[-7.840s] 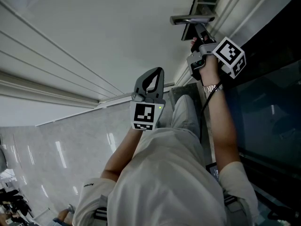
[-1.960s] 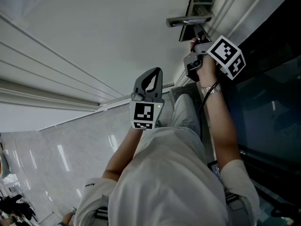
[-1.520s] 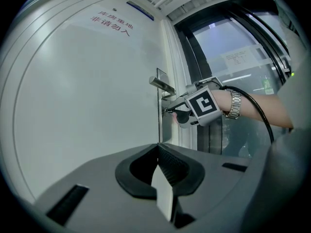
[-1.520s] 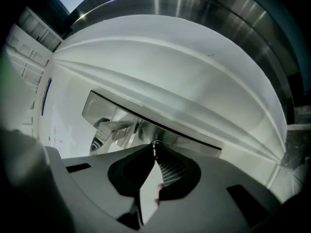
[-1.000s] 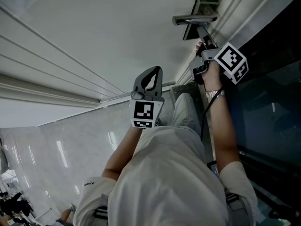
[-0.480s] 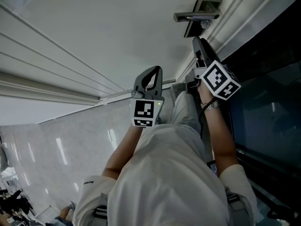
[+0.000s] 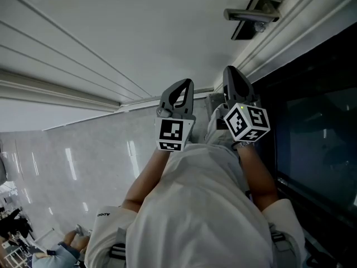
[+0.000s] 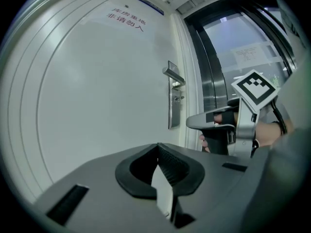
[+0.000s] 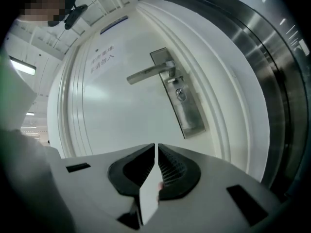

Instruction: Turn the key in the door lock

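Note:
The white door (image 7: 139,32) carries a metal lever handle (image 7: 245,14) on a long lock plate (image 9: 187,110). Its keyhole (image 9: 181,95) sits just under the lever. A small stub (image 8: 179,98) juts from the plate there, too small to tell if it is the key. My right gripper (image 7: 230,69) hangs well back from the lock, its jaws closing with nothing between them, the tips meeting in the right gripper view (image 9: 155,144). My left gripper (image 7: 188,81) is beside it, shut and empty (image 8: 157,144). The right gripper (image 8: 190,124) also shows in the left gripper view.
A dark glass panel (image 7: 312,121) with a steel frame (image 9: 272,76) runs along the door's lock side. A printed sign (image 8: 126,19) is on the upper door. Glossy pale floor (image 7: 72,166) lies below, with a person's legs (image 7: 61,249) at its far corner.
My right gripper came off the lock, drew back and down beside the left one, rolled over, and its jaws came together. The left gripper barely shifted.

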Demonstrator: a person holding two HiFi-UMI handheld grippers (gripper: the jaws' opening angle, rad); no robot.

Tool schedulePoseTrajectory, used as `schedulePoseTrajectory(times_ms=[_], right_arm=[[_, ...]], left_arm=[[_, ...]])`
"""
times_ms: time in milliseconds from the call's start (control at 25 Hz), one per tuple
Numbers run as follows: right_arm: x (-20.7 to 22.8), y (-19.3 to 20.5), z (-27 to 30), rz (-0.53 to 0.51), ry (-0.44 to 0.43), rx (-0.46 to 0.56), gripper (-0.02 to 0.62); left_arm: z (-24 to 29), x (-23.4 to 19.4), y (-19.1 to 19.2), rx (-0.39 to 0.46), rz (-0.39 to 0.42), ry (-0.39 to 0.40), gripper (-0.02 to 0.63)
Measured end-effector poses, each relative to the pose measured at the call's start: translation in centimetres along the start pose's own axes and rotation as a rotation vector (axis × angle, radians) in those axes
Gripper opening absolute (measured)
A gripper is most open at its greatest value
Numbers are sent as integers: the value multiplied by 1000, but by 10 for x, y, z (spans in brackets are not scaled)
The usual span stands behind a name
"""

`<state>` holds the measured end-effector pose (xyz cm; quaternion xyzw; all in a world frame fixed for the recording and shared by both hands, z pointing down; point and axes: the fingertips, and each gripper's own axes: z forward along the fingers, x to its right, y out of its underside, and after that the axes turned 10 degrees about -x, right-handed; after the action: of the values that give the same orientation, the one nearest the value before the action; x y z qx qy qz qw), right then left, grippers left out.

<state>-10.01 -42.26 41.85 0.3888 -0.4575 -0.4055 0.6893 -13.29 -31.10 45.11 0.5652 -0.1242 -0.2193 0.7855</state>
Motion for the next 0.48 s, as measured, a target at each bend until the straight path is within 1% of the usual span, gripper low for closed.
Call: schedulePoseTrajectory(times_ms=[120,200,360,480], right_arm=[[-13,21,2,-31,-30,-27,22],[-27,30,1,-71,-71,-27,13],[-58,47,-4,-183,-146,-23,5],[-82,58,-11,-279,-200,-3,5]], left_arm=[[-6,-9,5,2,-3,-26,9],[-14,-13,5,33,4,-51,9],[-36,-14,8,94,11,-76,9],[-47,-17,19,88,1,-92,9]])
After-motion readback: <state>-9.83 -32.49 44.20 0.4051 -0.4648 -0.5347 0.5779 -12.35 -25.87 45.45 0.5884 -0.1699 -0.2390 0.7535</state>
